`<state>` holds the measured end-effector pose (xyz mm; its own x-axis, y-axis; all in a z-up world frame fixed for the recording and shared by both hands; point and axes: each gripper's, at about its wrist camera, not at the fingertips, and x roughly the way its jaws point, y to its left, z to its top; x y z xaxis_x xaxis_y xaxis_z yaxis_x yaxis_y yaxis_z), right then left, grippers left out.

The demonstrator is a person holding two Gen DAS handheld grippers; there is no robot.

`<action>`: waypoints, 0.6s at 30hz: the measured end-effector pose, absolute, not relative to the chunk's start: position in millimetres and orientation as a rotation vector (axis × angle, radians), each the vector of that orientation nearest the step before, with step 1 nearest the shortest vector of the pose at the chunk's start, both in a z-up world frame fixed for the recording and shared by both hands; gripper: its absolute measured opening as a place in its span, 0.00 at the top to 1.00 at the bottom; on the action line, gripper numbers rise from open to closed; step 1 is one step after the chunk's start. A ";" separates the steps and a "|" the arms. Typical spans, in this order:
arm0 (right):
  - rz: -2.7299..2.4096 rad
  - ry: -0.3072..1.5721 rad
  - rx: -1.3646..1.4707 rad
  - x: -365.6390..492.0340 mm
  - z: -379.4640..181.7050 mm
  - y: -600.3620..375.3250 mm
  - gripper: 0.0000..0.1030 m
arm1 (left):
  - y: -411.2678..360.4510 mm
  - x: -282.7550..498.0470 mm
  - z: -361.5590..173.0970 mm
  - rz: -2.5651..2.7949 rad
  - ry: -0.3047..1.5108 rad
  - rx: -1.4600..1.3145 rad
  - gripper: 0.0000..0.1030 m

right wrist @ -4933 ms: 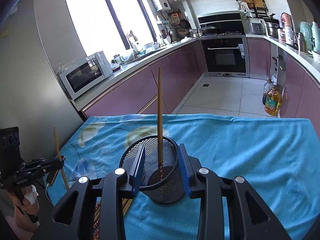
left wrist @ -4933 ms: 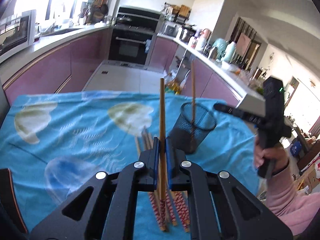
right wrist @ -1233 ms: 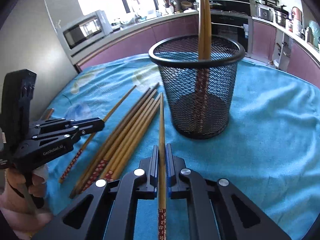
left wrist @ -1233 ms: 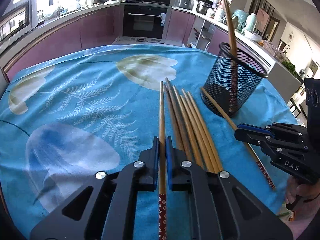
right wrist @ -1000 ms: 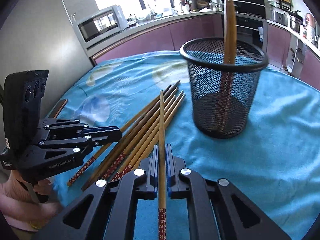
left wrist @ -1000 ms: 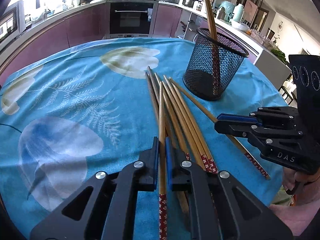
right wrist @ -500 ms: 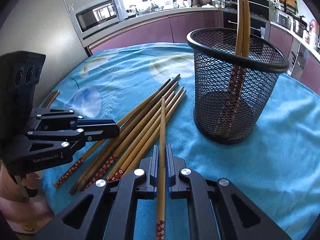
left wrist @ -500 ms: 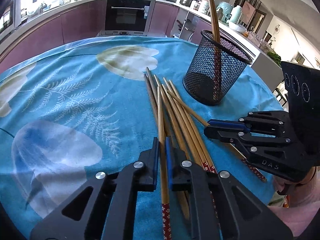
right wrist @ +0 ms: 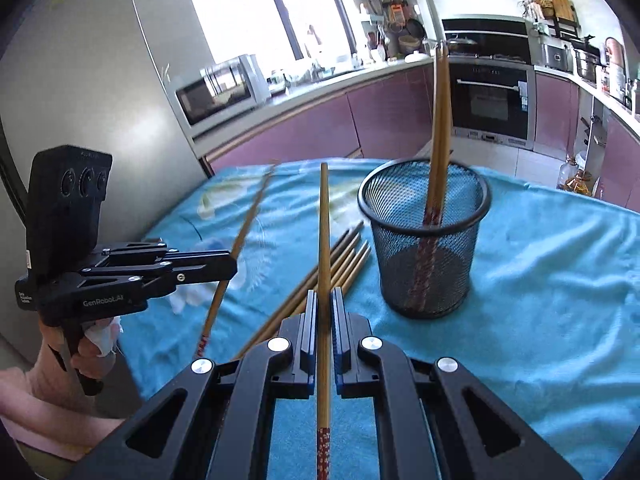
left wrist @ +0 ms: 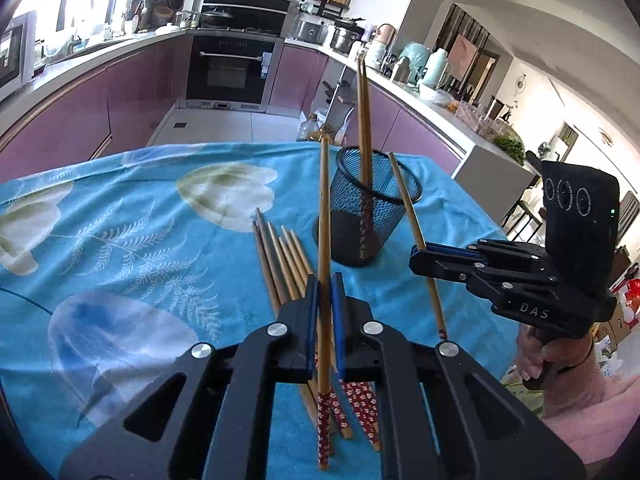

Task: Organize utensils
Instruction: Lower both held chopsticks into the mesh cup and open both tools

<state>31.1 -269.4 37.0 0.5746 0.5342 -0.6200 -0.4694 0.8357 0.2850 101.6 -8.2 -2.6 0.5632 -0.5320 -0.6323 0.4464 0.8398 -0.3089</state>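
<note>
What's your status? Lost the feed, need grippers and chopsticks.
Left gripper shut on a chopstick, lifted. Right gripper shut on another chopstick. Two in mesh holder; loose pile on cloth. Nothing blocking holder.

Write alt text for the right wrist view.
The right gripper is shut on a chopstick pointing up, near a black mesh cup holding two chopsticks. At left, the left gripper holds another chopstick above loose chopsticks on a blue tablecloth.
</note>
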 end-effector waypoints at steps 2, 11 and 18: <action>0.585 0.725 0.105 29.1 45.8 -275.9 0.94 | -6.4 99.3 9.3 -0.602 0.753 -0.131 0.93; 0.577 0.612 0.145 31.0 79.7 -300.0 0.94 | -2.3 97.7 52.8 -0.652 0.651 -0.192 0.93; 0.558 0.537 0.130 43.4 110.1 -308.0 0.94 | -12.4 116.6 78.9 -0.659 0.589 -0.225 0.93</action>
